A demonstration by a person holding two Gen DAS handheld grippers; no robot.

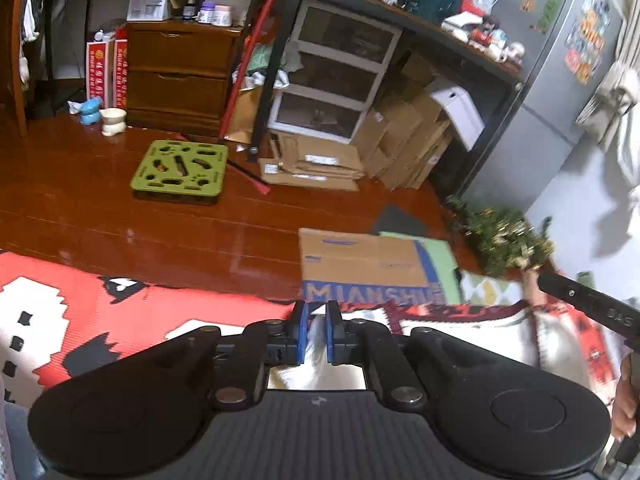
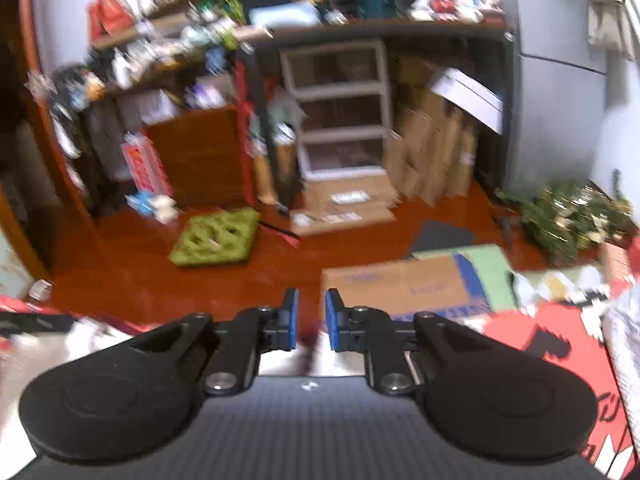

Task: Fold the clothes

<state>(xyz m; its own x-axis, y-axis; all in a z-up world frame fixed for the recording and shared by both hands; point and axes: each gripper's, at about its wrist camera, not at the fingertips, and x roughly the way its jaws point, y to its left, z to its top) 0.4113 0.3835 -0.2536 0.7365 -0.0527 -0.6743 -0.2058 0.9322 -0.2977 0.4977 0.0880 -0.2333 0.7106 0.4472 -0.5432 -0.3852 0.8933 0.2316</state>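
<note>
Left gripper (image 1: 314, 310) pinched shut on a white fold of the garment (image 1: 472, 332). Garment, white knit with red patterned border, on the red mat (image 1: 60, 280), running rightward from the left gripper; long axis not clear. Right gripper (image 2: 311, 306) slightly parted, pale cloth below the blue pads (image 2: 330, 316); hold not discernible through blur. Cardboard box (image 1: 360, 256) just beyond.
</note>
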